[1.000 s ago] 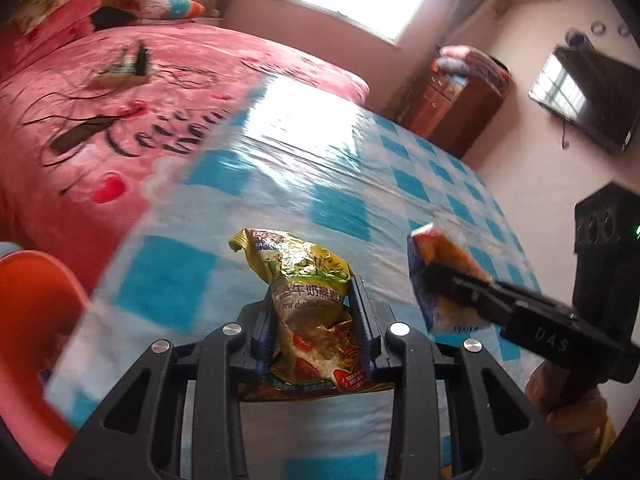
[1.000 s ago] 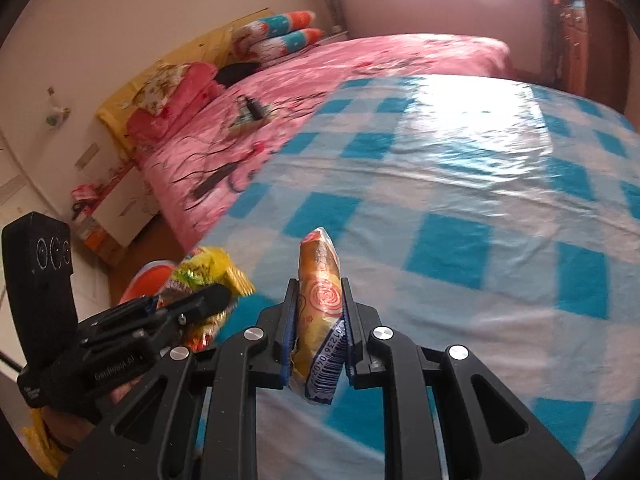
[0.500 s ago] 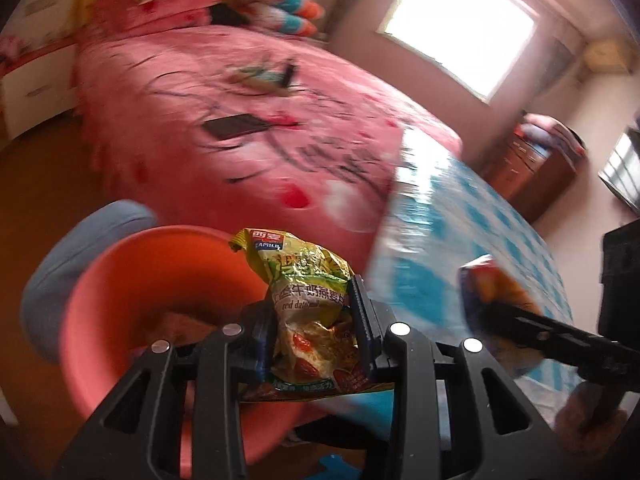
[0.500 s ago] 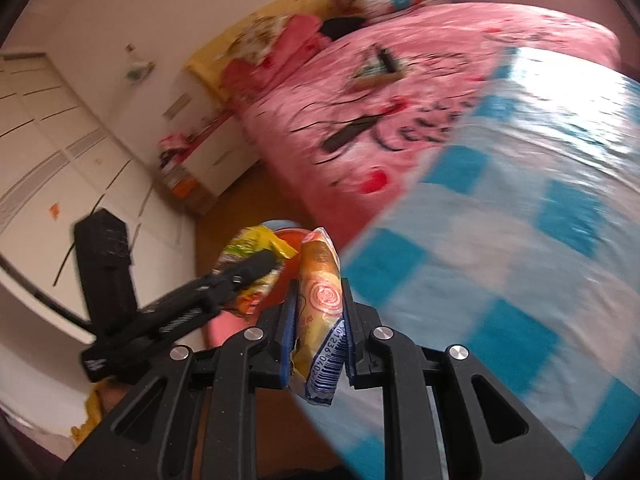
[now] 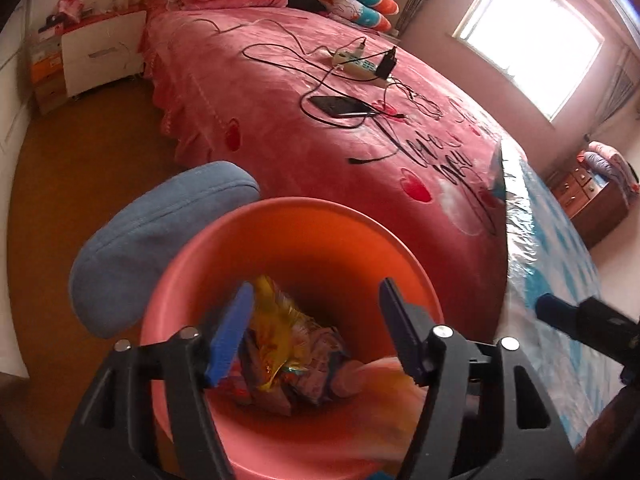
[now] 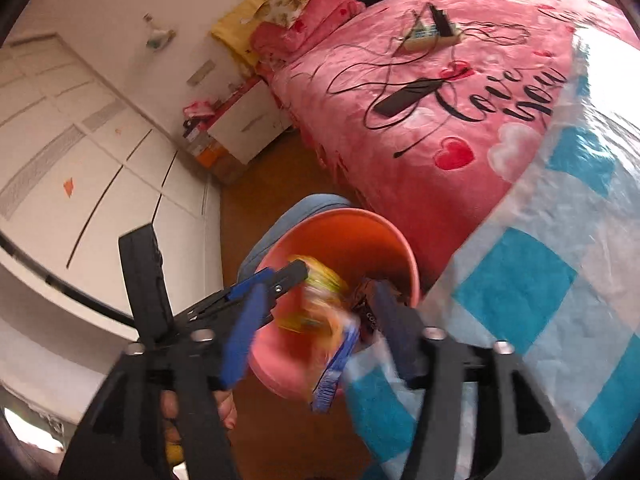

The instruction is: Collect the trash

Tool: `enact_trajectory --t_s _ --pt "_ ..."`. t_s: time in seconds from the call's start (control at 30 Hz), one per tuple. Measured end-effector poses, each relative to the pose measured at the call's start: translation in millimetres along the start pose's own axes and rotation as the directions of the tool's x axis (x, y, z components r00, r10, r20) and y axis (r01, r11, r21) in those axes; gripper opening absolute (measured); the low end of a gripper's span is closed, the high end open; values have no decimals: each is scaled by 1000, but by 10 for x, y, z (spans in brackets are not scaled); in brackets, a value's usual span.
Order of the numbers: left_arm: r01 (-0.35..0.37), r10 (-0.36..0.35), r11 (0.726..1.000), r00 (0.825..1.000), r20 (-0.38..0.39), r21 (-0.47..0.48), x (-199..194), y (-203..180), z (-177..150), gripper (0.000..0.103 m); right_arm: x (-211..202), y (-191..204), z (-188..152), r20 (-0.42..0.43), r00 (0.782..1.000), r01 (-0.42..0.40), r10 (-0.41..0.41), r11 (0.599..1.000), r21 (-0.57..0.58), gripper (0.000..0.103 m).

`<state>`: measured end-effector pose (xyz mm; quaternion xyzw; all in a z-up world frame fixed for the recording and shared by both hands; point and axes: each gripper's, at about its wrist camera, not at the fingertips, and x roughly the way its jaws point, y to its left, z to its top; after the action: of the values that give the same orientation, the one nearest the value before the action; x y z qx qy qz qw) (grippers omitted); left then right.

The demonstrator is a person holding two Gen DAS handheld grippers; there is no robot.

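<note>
An orange-pink bin [image 5: 320, 220] stands on the floor beside the bed, also in the right wrist view [image 6: 352, 224]. My left gripper [image 5: 316, 332] is open right over the bin; the yellow snack bag [image 5: 280, 344] lies inside among other wrappers. My right gripper [image 6: 320, 320] is open above the bin's rim. The orange wrapper with a blue barcode end [image 6: 336, 364] is blurred between its jaws, falling free. The left gripper [image 6: 280, 280] shows in the right wrist view over the bin.
A blue cushion [image 5: 160, 240] lies against the bin's far side. The pink bed [image 5: 360, 120] carries a phone [image 5: 340, 105], a power strip [image 5: 360, 64] and cables. A blue-checked plastic sheet [image 6: 560, 280] covers the bed's near end. A white nightstand [image 5: 104, 56] stands by the wall.
Both grippers swung from the bed to over the bin and opened. The yellow snack bag dropped into the bin; the orange wrapper has left the right jaws and is falling.
</note>
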<state>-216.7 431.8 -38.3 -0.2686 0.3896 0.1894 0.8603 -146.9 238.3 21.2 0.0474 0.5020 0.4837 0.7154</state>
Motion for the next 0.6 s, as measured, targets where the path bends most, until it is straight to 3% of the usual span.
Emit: enact_trajectory --t_s 0.07,0.13,0.3,0.6 --pt "-6 6 1000 1000 9 11 -27 -19 5 73 -94 -62 -3 28 1000 7 -7 1000 19 78" --pt "-2 2 1000 1000 28 13 -72 -62 17 80 -221 -149 -3 66 998 15 -18 999 43 82" --pt "14 -17 999 999 51 49 -149 -275 53 85 -503 -323 -60 130 987 82 -91 994 70 89" --pt "71 -84 988 992 91 139 -322 -794 69 95 -986 -638 -260 225 942 233 -249 968 95 90"
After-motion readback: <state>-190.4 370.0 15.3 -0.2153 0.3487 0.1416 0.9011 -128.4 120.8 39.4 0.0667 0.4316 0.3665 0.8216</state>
